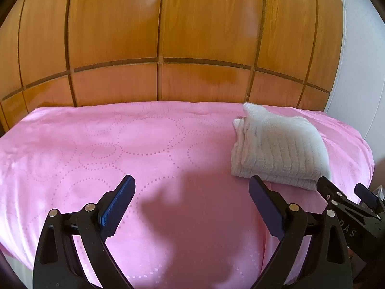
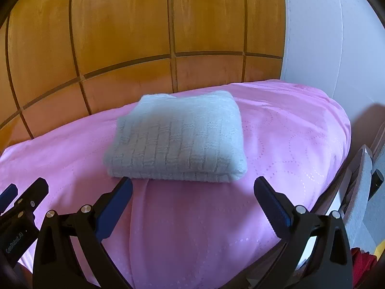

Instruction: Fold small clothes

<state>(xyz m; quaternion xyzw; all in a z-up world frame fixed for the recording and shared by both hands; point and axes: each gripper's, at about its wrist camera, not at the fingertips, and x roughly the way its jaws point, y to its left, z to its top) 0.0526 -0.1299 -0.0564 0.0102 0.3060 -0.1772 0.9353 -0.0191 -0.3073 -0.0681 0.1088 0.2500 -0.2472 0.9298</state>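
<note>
A small white knitted garment (image 1: 279, 147) lies folded into a thick square on the pink sheet (image 1: 144, 144), toward the right side of the bed. My left gripper (image 1: 192, 187) hovers open over bare sheet, left of and nearer than the garment, nothing between its fingers. In the right wrist view the folded garment (image 2: 178, 137) sits just beyond my right gripper (image 2: 193, 187), which is open and empty, its left fingertip (image 2: 126, 184) close to the garment's near edge. Each gripper shows at the edge of the other's view.
A wooden panelled headboard (image 1: 158, 48) rises behind the bed. A pale wall (image 2: 324, 36) stands to the right. Beyond the bed's right edge are a grey board (image 2: 361, 192) and something red (image 2: 361, 265) low down.
</note>
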